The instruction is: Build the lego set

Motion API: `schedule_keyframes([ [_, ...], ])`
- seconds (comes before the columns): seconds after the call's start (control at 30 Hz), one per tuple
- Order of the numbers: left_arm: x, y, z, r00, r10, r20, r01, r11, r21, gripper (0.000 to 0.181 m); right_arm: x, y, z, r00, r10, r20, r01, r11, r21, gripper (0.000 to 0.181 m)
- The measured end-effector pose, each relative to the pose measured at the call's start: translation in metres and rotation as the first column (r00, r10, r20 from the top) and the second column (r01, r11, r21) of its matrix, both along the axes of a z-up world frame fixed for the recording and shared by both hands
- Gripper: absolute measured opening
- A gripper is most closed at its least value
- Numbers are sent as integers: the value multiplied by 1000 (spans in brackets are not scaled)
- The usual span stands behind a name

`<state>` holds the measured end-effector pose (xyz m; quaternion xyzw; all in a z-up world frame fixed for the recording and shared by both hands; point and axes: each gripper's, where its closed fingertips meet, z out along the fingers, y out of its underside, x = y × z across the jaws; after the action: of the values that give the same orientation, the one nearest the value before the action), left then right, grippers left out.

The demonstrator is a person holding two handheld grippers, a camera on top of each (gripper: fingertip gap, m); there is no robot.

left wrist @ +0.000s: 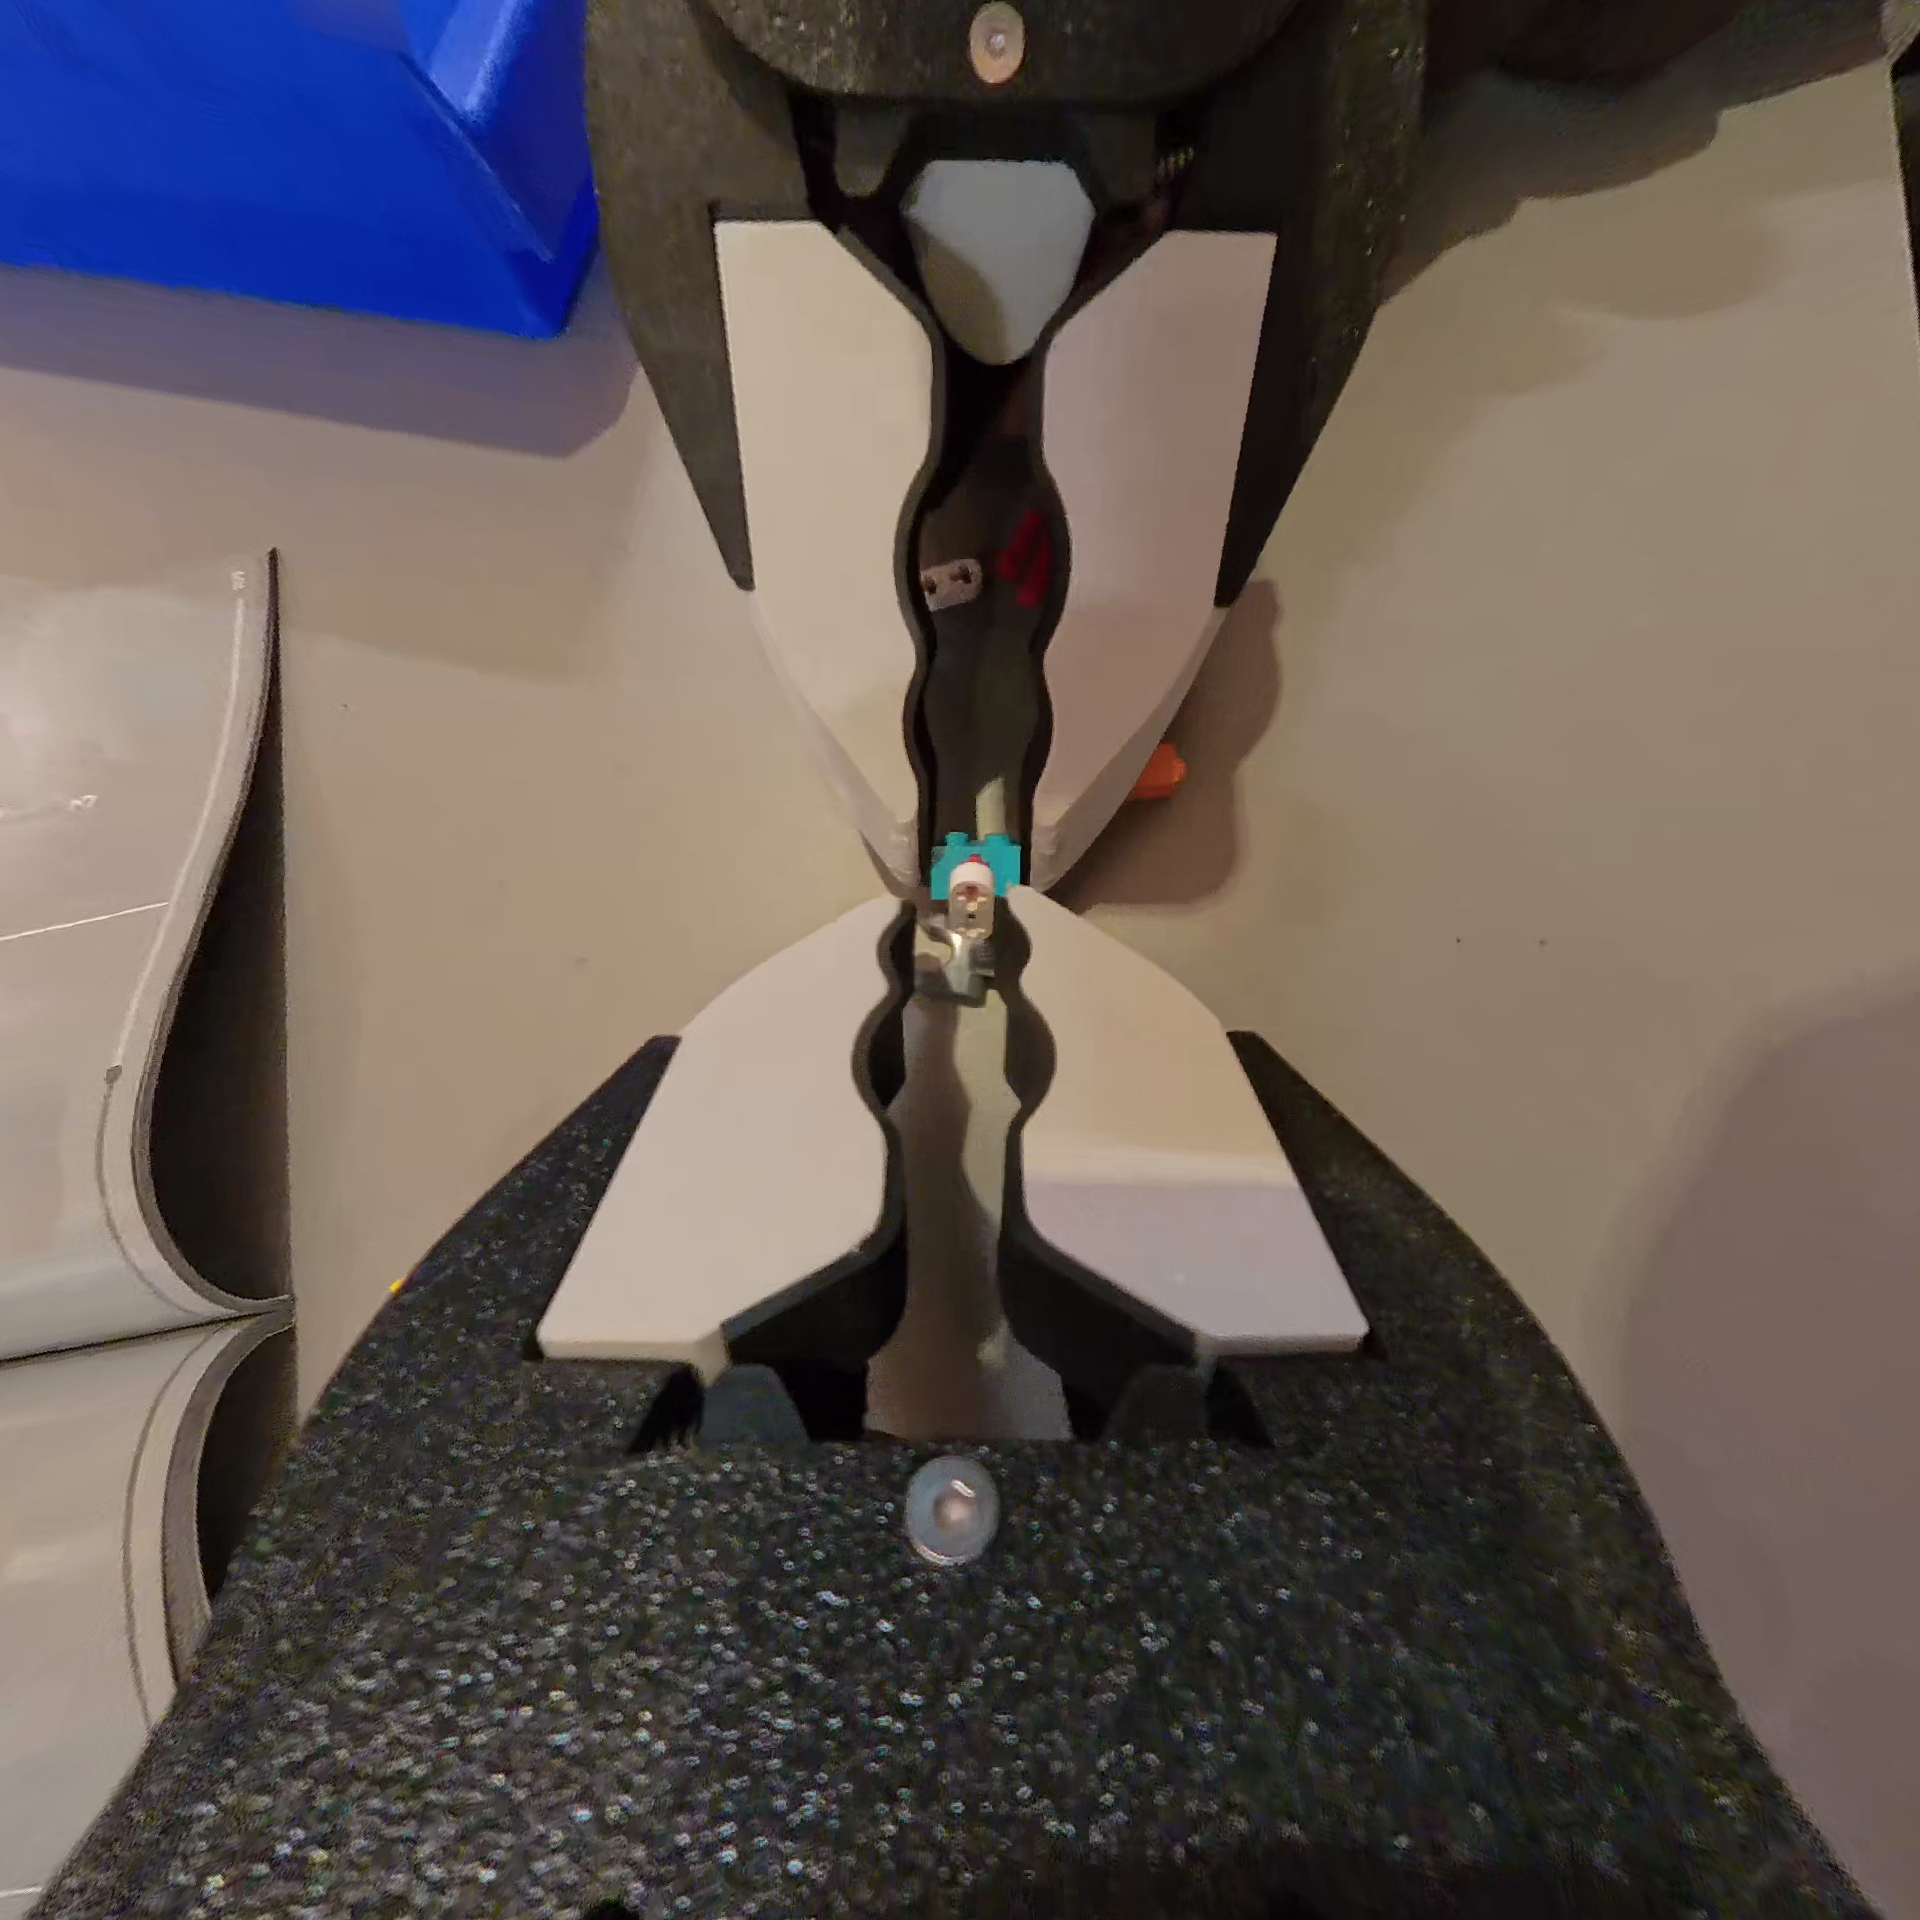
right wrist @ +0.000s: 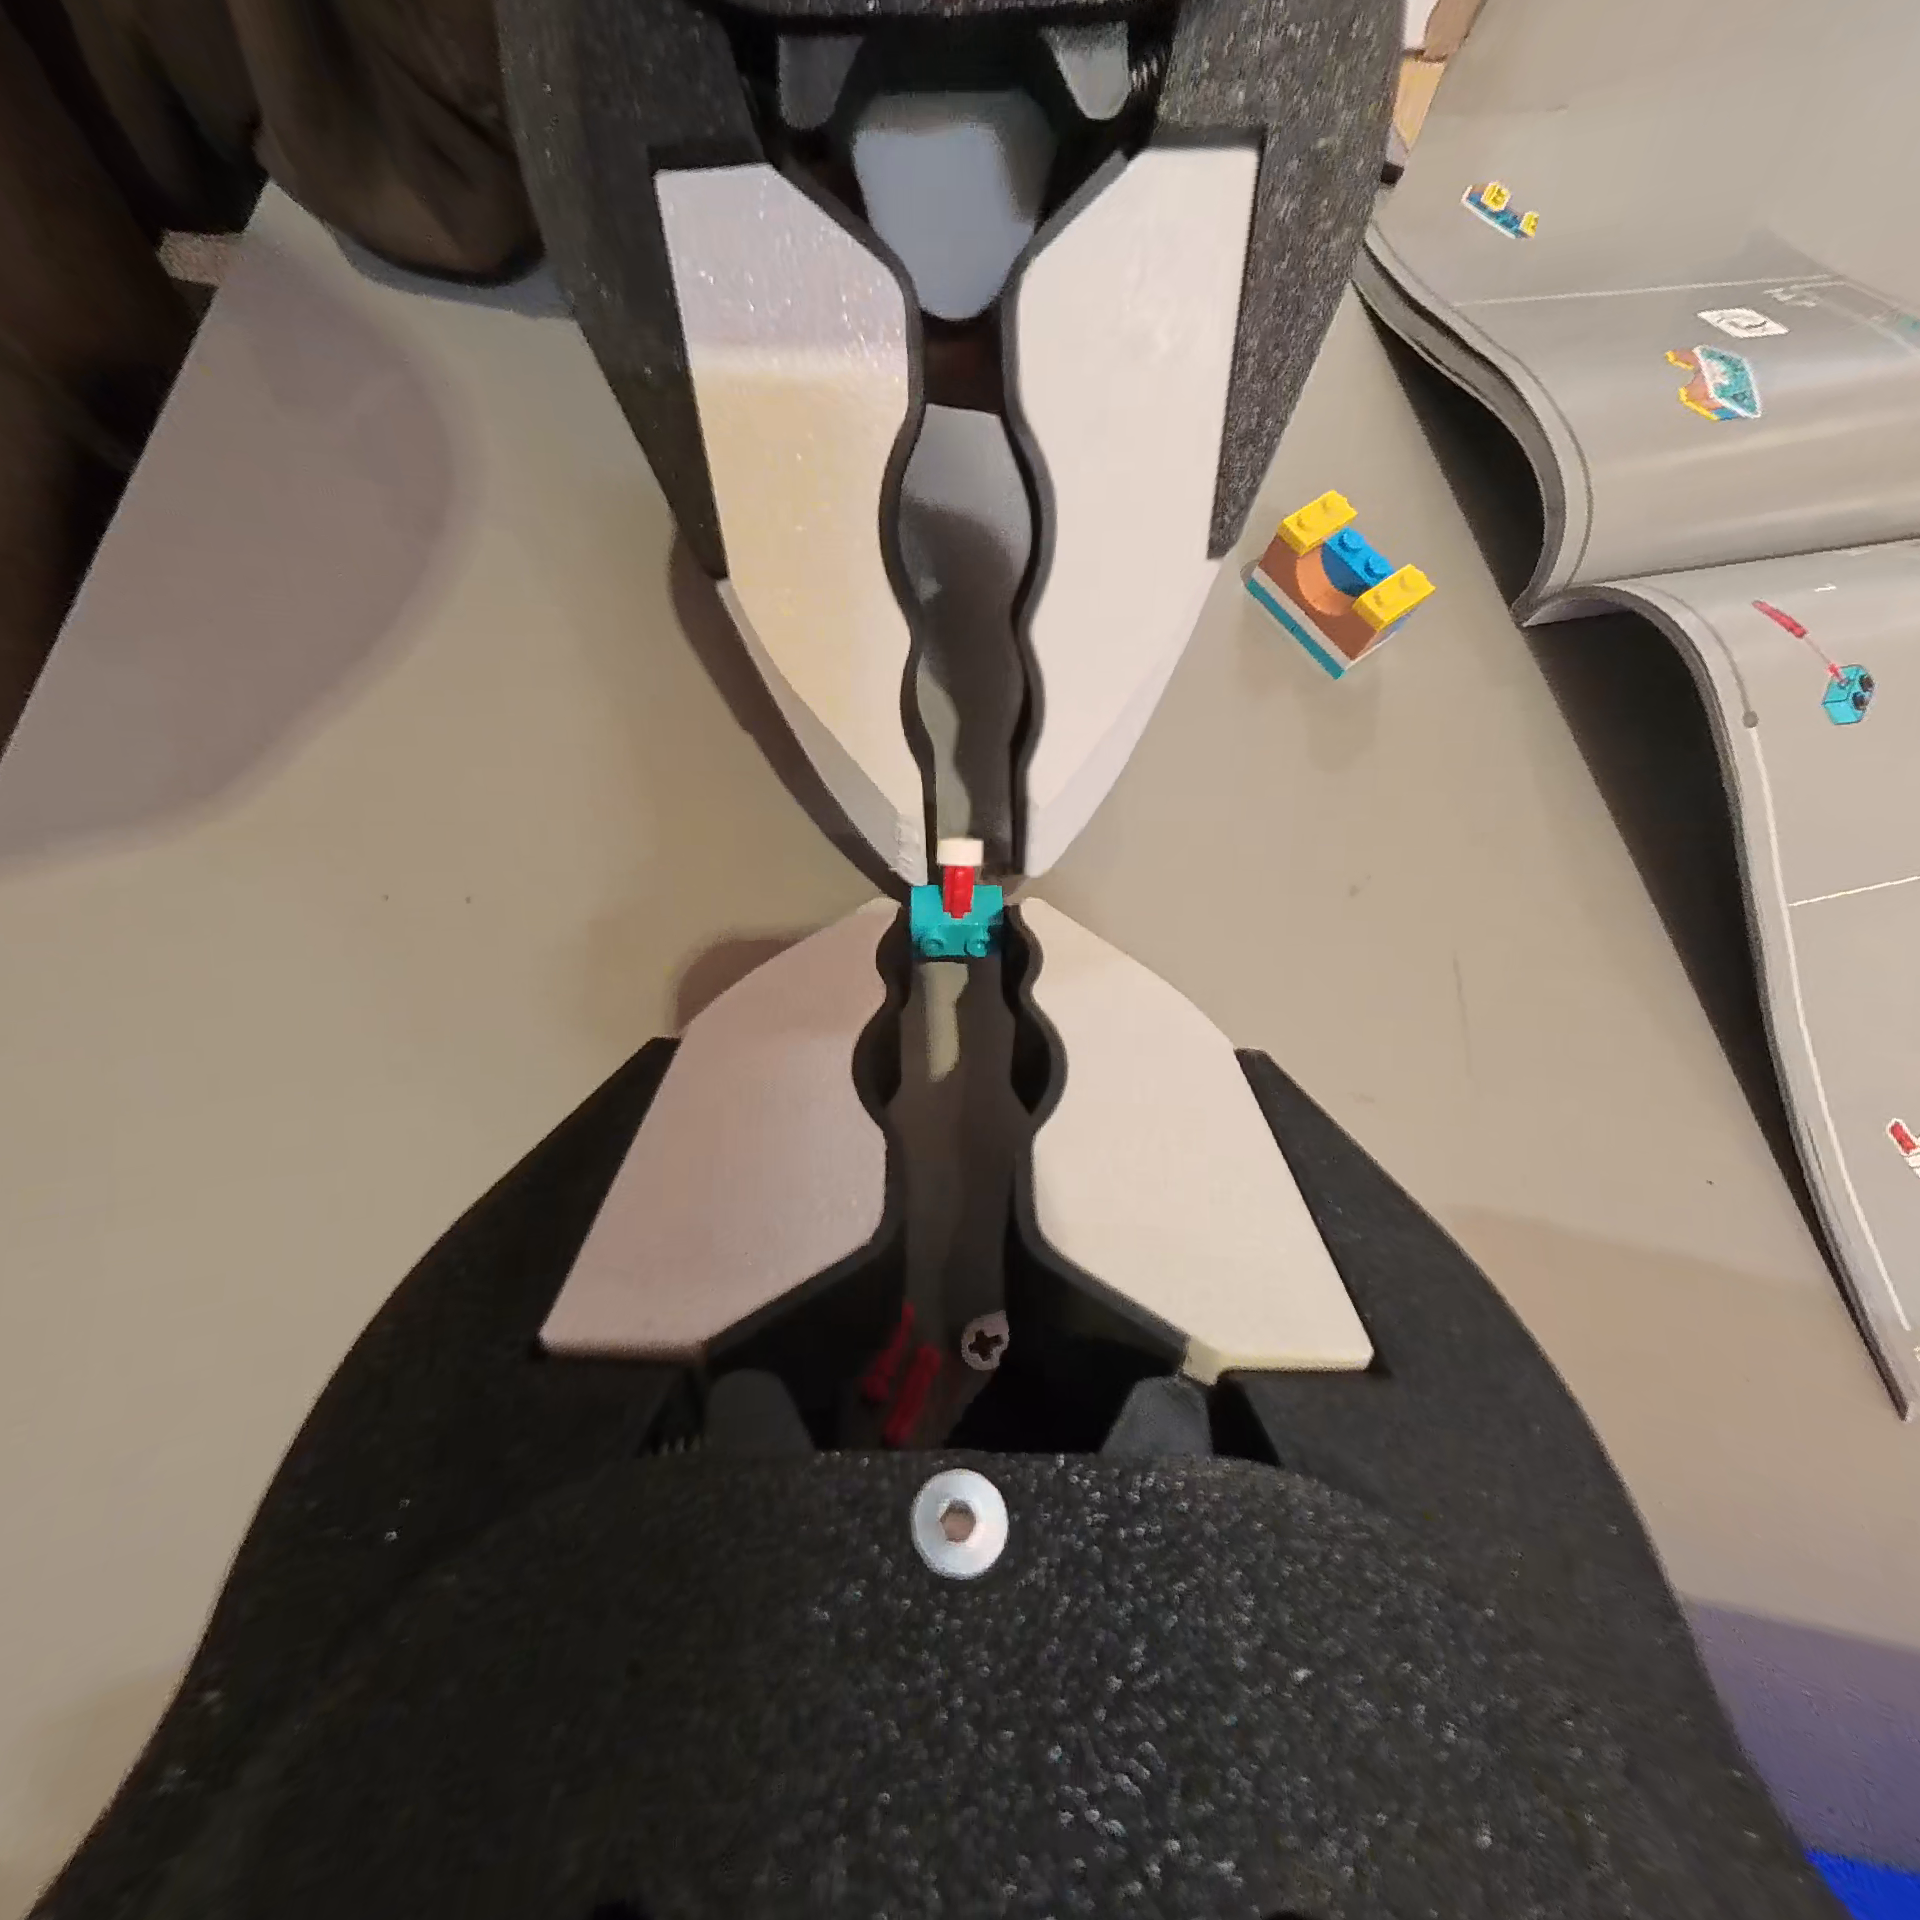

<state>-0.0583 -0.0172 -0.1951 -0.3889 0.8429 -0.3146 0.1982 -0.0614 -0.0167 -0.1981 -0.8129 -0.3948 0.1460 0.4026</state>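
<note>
My two grippers meet tip to tip above the beige table (right wrist: 416,883). My right gripper (right wrist: 956,935) is shut on a small teal brick (right wrist: 954,928). It comes in from the top of the left wrist view (left wrist: 977,847), where the teal brick (left wrist: 977,864) also shows. My left gripper (left wrist: 961,920) is shut on a small red pin with a white cap (right wrist: 958,868). The pin's red end sits against the top of the teal brick. In the left wrist view the pin (left wrist: 971,888) shows just in front of the brick.
A small built block of yellow, blue, orange and white bricks (right wrist: 1340,582) lies on the table to the right. An open instruction booklet (right wrist: 1714,416) lies beyond it and shows in the left wrist view (left wrist: 104,935). A blue bin (left wrist: 260,156) stands nearby. An orange piece (left wrist: 1164,774) lies behind the right gripper.
</note>
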Motion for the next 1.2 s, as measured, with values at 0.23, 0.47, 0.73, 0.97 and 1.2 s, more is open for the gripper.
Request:
schedule_keyframes([
  [0.23, 3, 7, 13, 998, 37, 48, -34, 997, -62, 21, 4, 2, 12, 995, -20, -101, 22, 1000, 18, 16],
  [0.47, 8, 15, 43, 987, 97, 125, -57, 956, -288, 25, 11, 7, 39, 953, -50, -298, 70, 996, 56, 16],
  [0.73, 19, 10, 66, 979, 163, 119, -49, 766, -641, 26, 22, 9, 86, 861, -41, -507, 146, 975, 168, 16],
  [0.97, 19, 8, 85, 986, 160, 39, -53, 533, -844, 24, 19, 10, 87, 866, -36, -499, 150, 970, 190, 16],
  [1.2, 22, 5, 85, 988, 156, -1, -73, 460, -885, 22, 21, 12, 94, 852, -50, -521, 178, 964, 199, 16],
])
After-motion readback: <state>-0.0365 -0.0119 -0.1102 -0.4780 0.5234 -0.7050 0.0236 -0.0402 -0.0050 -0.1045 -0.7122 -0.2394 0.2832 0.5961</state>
